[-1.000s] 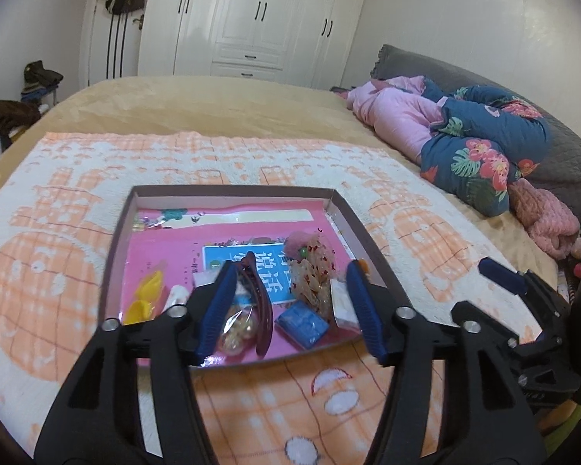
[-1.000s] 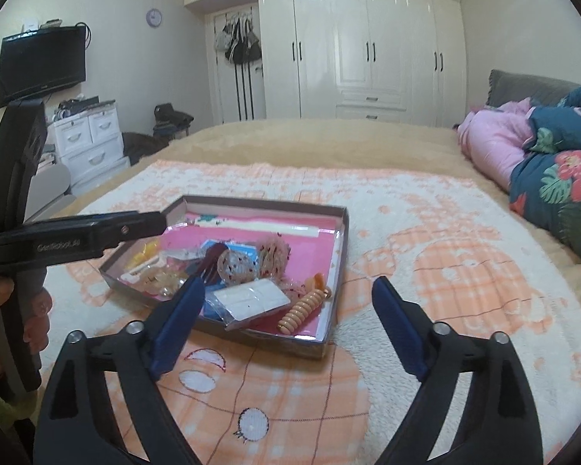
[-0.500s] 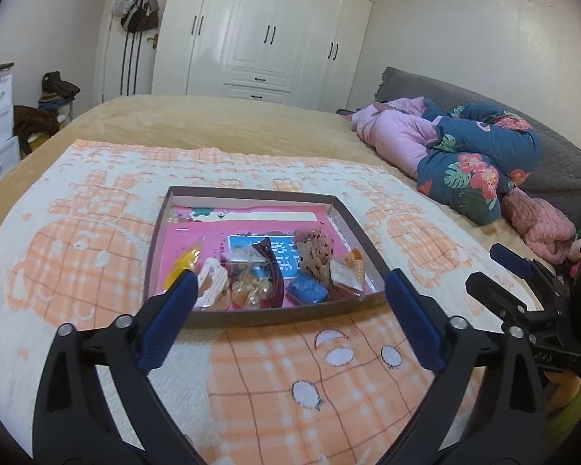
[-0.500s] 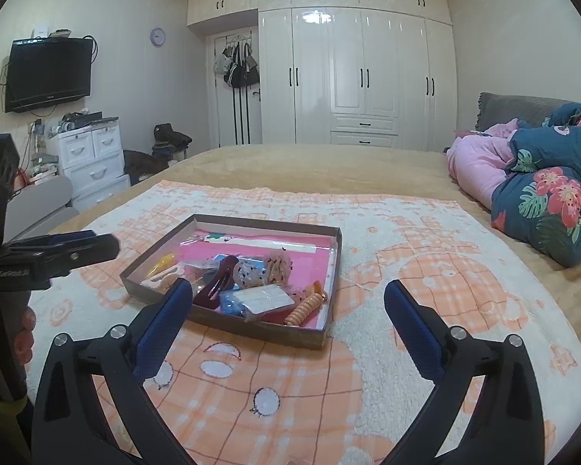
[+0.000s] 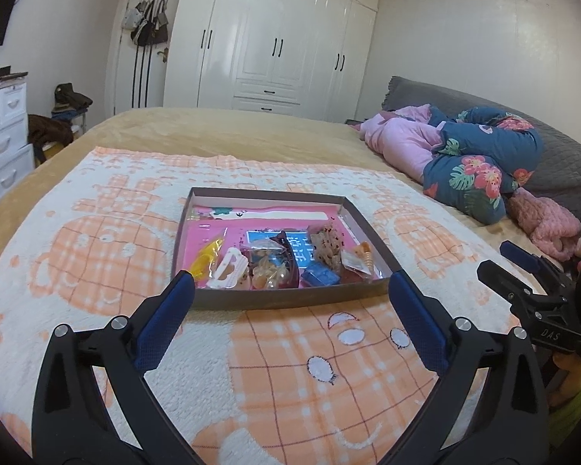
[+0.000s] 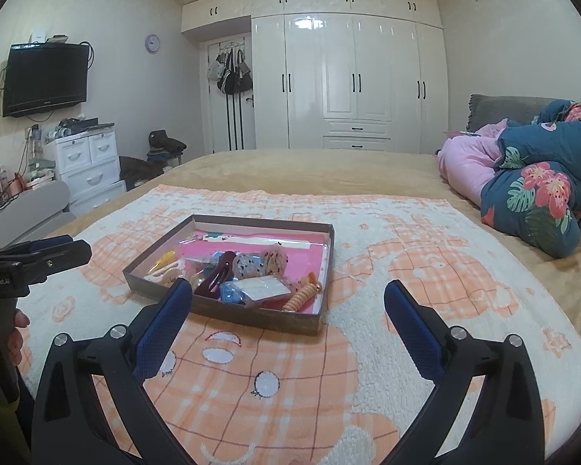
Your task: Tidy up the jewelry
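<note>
A shallow brown box (image 5: 286,297) with a pink lining lies on the orange and white blanket (image 5: 97,255). It holds several small items: a yellow clip (image 5: 204,257), a white clip (image 5: 228,267), a dark red hair clip (image 6: 215,276), a blue piece (image 5: 321,277) and an orange spiral hair tie (image 6: 304,293). My left gripper (image 5: 288,294) is open and empty, held back from the box's near wall. My right gripper (image 6: 288,294) is open and empty, near the box's front right corner (image 6: 313,323).
The blanket covers a tan bed. Folded pink and floral bedding (image 5: 464,155) lies at the right. White wardrobes (image 6: 348,77) stand behind, with a white drawer unit (image 6: 89,166) and a wall TV (image 6: 44,77) at the left.
Both grippers have pulled back and up from the box. The left gripper's jaws, narrow over the box a second ago, have opened wide. The items stay in the box.
</note>
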`<state>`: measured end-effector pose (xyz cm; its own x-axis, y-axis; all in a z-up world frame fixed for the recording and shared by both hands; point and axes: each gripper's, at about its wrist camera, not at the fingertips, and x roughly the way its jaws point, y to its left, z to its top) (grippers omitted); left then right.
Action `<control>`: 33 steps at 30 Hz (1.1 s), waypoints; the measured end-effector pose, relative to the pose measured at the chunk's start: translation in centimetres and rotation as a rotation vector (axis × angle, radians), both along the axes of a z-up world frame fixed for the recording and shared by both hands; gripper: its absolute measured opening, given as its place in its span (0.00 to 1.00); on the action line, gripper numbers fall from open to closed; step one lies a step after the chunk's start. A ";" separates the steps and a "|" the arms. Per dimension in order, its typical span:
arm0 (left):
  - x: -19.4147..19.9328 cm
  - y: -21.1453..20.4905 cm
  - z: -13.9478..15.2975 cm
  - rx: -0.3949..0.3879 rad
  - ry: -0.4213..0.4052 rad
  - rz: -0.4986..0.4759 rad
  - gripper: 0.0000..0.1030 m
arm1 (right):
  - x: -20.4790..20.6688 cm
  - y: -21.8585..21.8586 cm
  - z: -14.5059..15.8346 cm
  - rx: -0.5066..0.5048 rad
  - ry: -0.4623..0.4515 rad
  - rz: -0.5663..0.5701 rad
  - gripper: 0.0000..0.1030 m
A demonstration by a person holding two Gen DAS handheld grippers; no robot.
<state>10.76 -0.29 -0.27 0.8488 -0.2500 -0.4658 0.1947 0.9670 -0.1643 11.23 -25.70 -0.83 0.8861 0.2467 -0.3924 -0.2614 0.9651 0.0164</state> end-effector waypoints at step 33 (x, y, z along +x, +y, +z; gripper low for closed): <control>-3.0 0.3 -2.6 0.029 -0.108 0.088 0.89 | -3.1 0.2 -2.4 0.014 -0.147 -0.052 0.94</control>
<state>7.72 0.05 -2.84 0.9127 -0.1598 -0.3760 0.1236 0.9852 -0.1189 8.15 -25.50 -3.22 0.9455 0.2040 -0.2538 -0.2121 0.9772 -0.0045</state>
